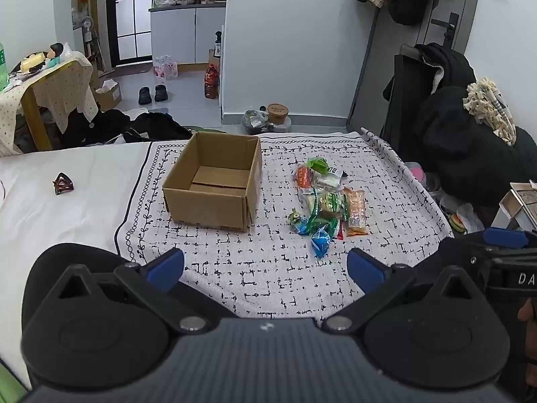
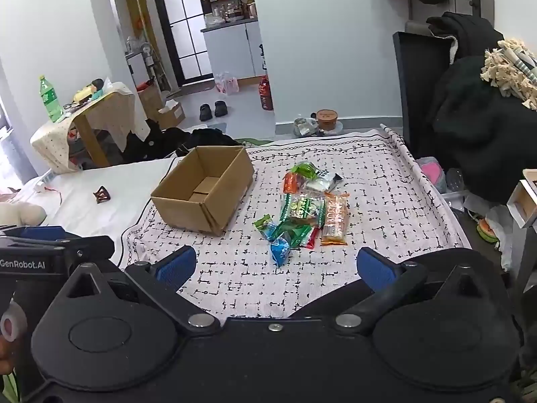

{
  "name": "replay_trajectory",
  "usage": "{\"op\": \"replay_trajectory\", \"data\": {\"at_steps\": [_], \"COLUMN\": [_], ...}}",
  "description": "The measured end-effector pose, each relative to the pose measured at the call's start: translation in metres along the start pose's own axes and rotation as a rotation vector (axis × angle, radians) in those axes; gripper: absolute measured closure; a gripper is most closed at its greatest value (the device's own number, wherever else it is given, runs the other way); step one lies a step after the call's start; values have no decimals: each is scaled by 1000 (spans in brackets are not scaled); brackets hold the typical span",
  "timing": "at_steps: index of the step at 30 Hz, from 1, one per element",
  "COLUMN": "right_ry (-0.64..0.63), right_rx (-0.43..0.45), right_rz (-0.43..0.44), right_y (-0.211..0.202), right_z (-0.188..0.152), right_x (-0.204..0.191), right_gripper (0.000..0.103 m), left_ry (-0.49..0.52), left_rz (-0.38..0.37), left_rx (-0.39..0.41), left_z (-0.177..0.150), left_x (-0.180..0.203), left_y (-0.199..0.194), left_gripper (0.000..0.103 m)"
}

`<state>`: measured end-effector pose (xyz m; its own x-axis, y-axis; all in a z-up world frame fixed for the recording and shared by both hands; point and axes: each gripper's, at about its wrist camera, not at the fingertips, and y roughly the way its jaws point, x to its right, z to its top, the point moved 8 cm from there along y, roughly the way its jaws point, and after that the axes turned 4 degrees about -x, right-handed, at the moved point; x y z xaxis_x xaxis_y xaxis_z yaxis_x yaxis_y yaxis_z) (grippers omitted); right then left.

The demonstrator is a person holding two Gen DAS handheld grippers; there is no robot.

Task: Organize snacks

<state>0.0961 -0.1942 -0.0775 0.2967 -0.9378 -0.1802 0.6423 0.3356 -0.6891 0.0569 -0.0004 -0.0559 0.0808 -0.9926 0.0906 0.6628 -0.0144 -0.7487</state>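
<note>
left claw (image 1: 265, 270) hovering wide, empty, over the cloth's (image 1: 268, 285) near edge | right claw (image 2: 277, 270) likewise gaping wide, gripping nothing | snack packets (image 1: 324, 201) lying heaped toward the cloth's right side | cardboard box (image 1: 214, 181) sitting open just left of them, near the far edge

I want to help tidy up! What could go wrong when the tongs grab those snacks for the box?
1. The snack pile overlaps, so pinching one packet, like the blue packet nearest the open right tongs, might drag its neighbours along.
2. The cardboard box is empty and looks light; bumping its wall could slide it across the patterned cloth.
3. The left tongs and right tongs sit close together and could collide.
</note>
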Motion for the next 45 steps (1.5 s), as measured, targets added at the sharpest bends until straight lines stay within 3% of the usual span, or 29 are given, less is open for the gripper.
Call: {"op": "replay_trajectory", "data": {"at_steps": [45], "right_ry": [-10], "right_rx": [-24], "right_rz": [-25], "right_y": [-1], "right_z": [-5], "right_x": [3], "right_gripper": [0], "left_ry": [10], "left_rz": [-5], "left_rx": [11], "left_z": [1], "left_x": [4], "left_y": [0], "left_gripper": [0]}}
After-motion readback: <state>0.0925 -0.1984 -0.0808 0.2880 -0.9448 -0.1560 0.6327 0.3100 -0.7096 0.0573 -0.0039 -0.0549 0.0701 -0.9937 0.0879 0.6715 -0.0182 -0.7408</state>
